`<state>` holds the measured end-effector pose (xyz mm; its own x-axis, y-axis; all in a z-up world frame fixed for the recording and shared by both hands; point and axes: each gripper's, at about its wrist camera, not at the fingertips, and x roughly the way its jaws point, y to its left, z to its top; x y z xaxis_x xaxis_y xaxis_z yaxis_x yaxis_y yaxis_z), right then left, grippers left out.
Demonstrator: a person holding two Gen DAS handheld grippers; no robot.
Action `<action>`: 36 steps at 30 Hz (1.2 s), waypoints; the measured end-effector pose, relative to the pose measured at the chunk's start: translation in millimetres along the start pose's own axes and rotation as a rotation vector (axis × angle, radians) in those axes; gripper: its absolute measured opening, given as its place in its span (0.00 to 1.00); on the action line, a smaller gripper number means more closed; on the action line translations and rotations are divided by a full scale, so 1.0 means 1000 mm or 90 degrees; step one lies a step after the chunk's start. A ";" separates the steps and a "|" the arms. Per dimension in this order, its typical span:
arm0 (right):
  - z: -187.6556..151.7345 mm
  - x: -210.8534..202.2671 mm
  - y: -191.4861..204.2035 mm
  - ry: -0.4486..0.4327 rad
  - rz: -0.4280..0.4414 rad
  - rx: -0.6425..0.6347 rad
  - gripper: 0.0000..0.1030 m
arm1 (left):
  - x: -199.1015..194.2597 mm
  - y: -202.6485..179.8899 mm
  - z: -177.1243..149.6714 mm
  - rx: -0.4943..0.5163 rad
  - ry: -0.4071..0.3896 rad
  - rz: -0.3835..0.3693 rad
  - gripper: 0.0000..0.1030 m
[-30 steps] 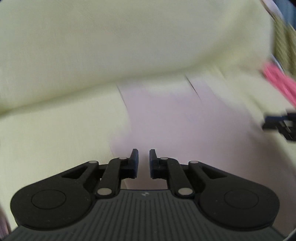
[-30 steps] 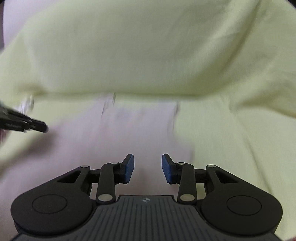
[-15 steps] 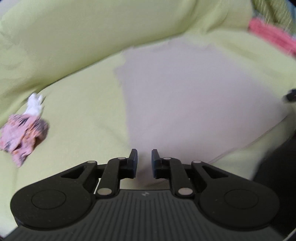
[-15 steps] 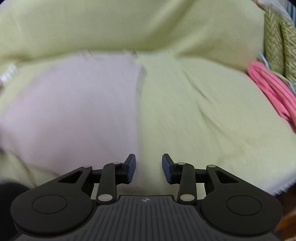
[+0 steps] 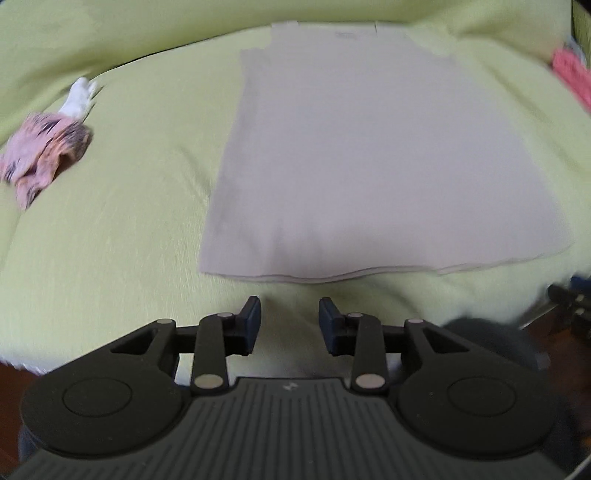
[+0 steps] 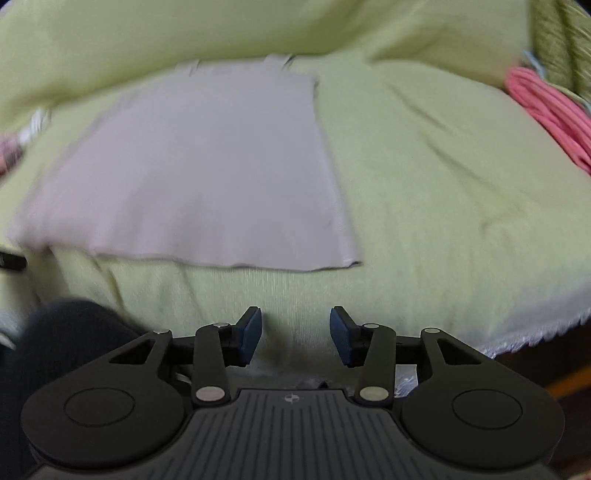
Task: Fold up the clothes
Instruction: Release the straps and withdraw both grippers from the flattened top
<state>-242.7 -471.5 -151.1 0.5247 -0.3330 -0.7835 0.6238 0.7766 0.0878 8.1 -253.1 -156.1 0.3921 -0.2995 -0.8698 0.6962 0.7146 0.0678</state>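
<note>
— Where the yellow-green cover (image 5: pixel 110 240) is spread, is the garment found?

— A pale grey garment (image 5: pixel 369 166) is laid flat at its middle, a small blurred neck label (image 5: pixel 345 35) unread. A pink patterned cloth (image 5: pixel 40 155) is noted apart.

— Grippers?

— Left gripper (image 5: pixel 290 325) and right gripper (image 6: pixel 295 334) are seen opening, nothing held, short of the hem.

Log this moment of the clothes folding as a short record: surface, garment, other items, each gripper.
surface: yellow-green cover
garment: pale lilac garment, spread flat, near hem doubled
other items: pink patterned cloth bunched to the left; pink knit item at the right edge
left gripper: short of the hem, jaws opening, nothing between them
right gripper: short of the hem, jaws opening, nothing between them
</note>
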 end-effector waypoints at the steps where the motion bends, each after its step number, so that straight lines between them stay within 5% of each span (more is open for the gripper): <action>1: 0.003 -0.010 0.000 -0.013 0.004 0.004 0.50 | -0.009 -0.002 0.002 -0.010 -0.009 -0.008 0.31; 11: 0.033 -0.073 0.017 -0.101 0.018 -0.007 0.67 | -0.087 -0.025 0.009 0.018 -0.106 0.021 0.47; 23: 0.013 -0.123 0.037 -0.117 0.023 -0.008 0.79 | -0.116 -0.021 -0.010 0.015 -0.117 0.016 0.56; 36: 0.007 -0.115 0.030 -0.101 0.024 0.008 0.82 | -0.113 -0.031 -0.015 0.034 -0.106 0.006 0.61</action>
<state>-280.7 -413.6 -54.3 0.6322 -0.3851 -0.6723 0.6088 0.7836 0.1237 -67.4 -232.1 -67.1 0.4905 -0.3965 -0.7760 0.7211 0.6847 0.1060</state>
